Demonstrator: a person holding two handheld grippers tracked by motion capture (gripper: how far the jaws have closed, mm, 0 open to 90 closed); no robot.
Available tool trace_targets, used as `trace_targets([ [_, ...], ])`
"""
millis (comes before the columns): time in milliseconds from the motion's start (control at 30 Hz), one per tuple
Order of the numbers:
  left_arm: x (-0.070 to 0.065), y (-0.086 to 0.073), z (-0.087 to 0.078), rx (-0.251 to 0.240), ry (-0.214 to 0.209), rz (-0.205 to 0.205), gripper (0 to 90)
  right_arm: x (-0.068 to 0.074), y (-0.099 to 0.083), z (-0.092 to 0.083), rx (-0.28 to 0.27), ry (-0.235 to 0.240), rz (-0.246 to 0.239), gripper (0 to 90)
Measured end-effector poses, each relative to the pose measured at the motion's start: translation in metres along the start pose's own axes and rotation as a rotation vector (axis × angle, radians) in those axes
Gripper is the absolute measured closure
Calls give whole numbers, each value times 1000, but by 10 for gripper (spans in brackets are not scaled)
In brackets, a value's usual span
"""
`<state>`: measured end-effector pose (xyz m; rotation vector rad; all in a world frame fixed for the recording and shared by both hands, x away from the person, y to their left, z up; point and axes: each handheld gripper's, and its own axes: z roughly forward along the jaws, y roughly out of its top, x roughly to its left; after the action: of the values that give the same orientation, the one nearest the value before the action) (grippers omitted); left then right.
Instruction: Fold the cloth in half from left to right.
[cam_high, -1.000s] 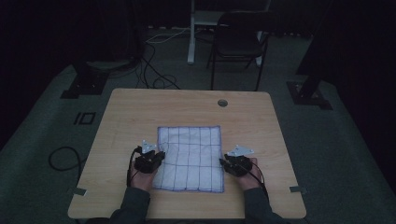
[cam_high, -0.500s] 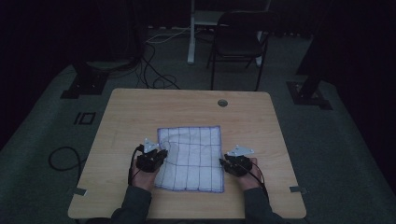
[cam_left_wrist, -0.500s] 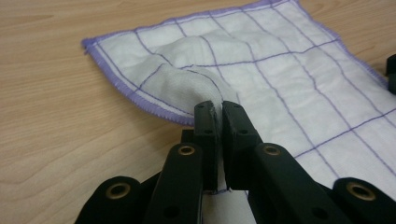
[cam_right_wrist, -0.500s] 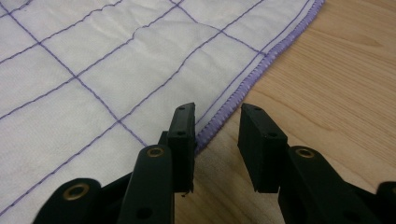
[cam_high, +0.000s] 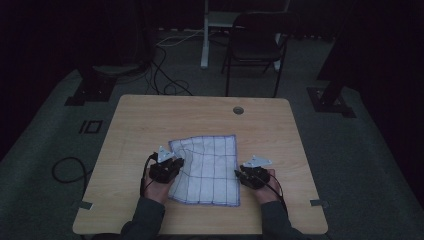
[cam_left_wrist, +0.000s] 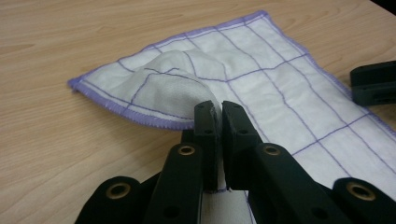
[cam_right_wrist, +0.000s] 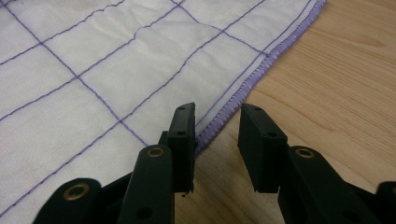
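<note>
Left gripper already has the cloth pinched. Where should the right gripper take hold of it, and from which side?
Take the purple hemmed edge of the cloth, coming in low from the bare table side. The right gripper is open with its jaws astride that hem, and the edge lies flat there, so one jaw probably has to slide under it.

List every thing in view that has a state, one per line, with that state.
Cloth: spread on the table, left edge pinched and lifted into a fold.
Left claw: shut on the cloth's left edge.
Right claw: open, jaws straddling the cloth's purple hem, not gripping.
Table: bare wood apart from the cloth.
Chair: upright on the floor beyond the table.
</note>
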<state>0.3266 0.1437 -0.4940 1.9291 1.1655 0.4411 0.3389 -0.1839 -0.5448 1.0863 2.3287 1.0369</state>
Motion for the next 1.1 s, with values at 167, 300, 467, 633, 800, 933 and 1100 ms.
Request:
trace_targets([
  [167,-6,5,-1,-6,-20,20,862,0,0,0,1,1,1,670],
  [300,-10,8,-3,-16,-33,28,862,0,0,0,1,1,1,670],
  [467,-14,13,-3,-25,-43,39,862,0,0,0,1,2,3,670],
  [633,-20,17,-2,-32,-59,49,863,0,0,0,2,2,3,670],
  [800,-28,22,1,-32,-81,64,862,0,0,0,2,3,3,670],
  [933,-33,24,4,-33,-90,71,862,0,0,0,1,3,3,670],
  [1100,-39,27,8,-36,-105,75,863,0,0,0,0,4,5,670],
])
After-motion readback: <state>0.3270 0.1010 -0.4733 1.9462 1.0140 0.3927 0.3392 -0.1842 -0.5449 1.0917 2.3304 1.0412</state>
